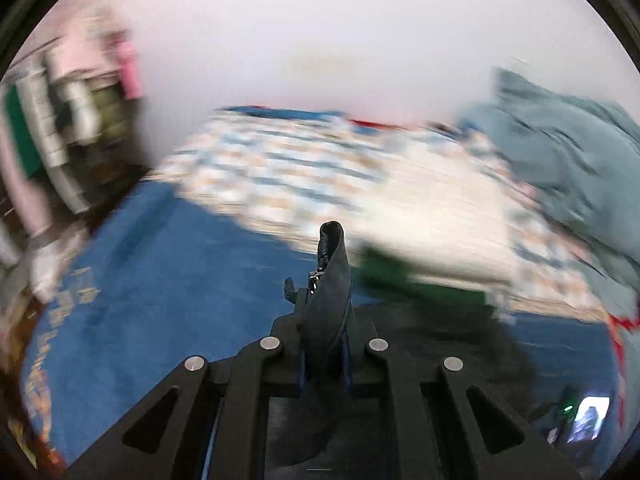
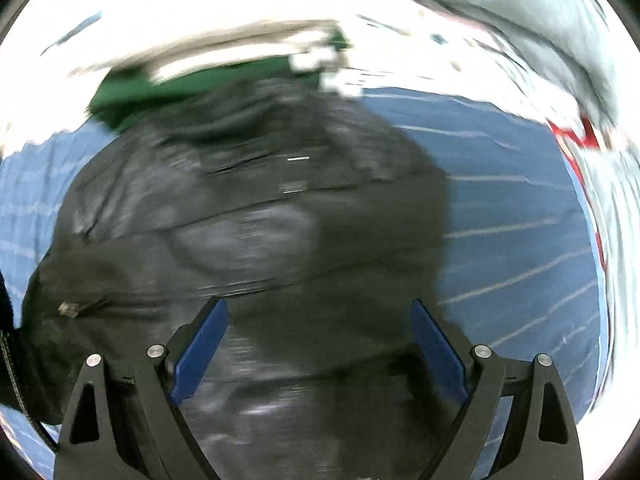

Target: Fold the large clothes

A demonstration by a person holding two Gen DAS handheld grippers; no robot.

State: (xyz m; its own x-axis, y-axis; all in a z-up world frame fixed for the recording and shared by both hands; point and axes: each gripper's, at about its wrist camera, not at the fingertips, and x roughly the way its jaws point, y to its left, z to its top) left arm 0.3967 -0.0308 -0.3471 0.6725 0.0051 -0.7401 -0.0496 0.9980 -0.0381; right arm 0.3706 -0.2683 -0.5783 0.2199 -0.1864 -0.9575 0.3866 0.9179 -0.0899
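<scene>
A black jacket [image 2: 256, 220] lies spread on a blue bed sheet [image 2: 512, 200]. My right gripper [image 2: 320, 344] is open, its blue pads [image 2: 200, 352] wide apart just above the jacket's near part. My left gripper [image 1: 326, 280] is shut on a zippered edge of the black jacket [image 1: 330, 280], which stands up between the fingers above the blue sheet [image 1: 160, 280]. More of the dark jacket [image 1: 440, 332] trails to the right in the left wrist view. Both views are motion-blurred.
A green garment [image 2: 192, 84] lies beyond the jacket, also in the left wrist view [image 1: 400, 272]. A patterned white blanket [image 1: 320, 176] covers the far bed. A pale teal garment [image 1: 568, 160] is heaped at right. Cluttered shelves [image 1: 60, 140] stand at left.
</scene>
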